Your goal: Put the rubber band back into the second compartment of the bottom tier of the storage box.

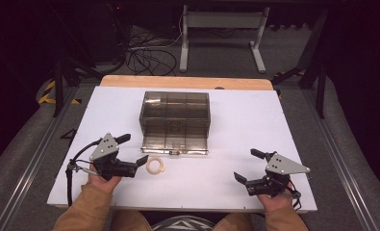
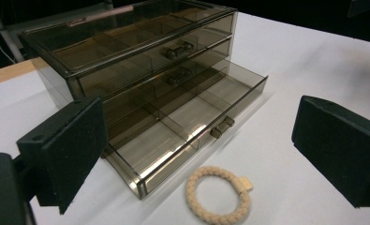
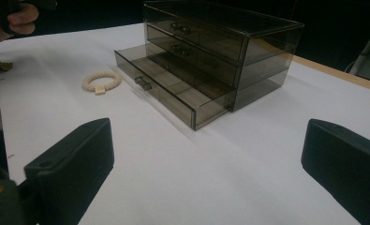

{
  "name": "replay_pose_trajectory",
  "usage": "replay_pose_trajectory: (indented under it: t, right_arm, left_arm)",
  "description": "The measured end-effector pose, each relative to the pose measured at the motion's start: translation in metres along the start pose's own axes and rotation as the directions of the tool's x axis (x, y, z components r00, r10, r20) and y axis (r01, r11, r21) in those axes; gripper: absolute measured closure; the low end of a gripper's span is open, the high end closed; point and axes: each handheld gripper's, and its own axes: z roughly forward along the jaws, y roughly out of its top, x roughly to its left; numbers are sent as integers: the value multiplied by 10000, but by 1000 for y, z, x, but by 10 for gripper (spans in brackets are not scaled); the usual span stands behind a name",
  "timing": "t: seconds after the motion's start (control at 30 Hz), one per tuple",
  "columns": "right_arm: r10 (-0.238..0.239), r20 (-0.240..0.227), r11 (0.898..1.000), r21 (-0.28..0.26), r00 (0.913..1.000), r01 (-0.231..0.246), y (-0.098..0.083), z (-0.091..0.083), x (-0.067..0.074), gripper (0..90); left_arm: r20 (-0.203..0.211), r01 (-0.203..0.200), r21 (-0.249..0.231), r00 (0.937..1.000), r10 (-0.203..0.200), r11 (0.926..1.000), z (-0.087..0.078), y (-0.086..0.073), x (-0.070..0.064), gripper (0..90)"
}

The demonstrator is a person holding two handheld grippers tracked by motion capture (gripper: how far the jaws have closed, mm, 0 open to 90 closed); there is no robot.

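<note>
A smoky clear three-drawer box (image 1: 175,115) stands mid-table, its bottom drawer (image 1: 175,143) pulled out and empty (image 2: 187,126) (image 3: 173,91). A cream braided ring (image 1: 156,165) with a small tag lies on the white table just in front of the drawer, also the ring (image 2: 219,195) (image 3: 101,81). My left gripper (image 1: 132,150) is open, just left of the ring, jaws wide with nothing between them (image 2: 196,154). My right gripper (image 1: 245,166) is open at the front right, far from the box, holding nothing (image 3: 206,168).
The white table top (image 1: 255,120) lies on a wooden board (image 1: 187,82). Beyond the far edge are cables (image 1: 146,55) and a white desk frame (image 1: 221,33) on the floor. A person's hand (image 3: 18,18) holds the other gripper at the far left.
</note>
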Motion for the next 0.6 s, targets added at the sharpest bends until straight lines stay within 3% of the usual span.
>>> replay_pose_trajectory:
  t: [0.2,0.47,0.6]
  right_arm:
    - [25,-60,10000,14,10000,-25,0,0,0,32]
    - [30,-134,10000,-13,9999,-30,0,0,1,32]
    - [3,-179,10000,34,9998,-2,0,1,1,32]
  left_arm:
    - [37,-55,5,10000,55,10000,1,1,-1,44]
    - [358,771,403,9963,-785,9962,2,2,1,122]
    - [244,608,751,9977,-628,9953,4,1,2,182]
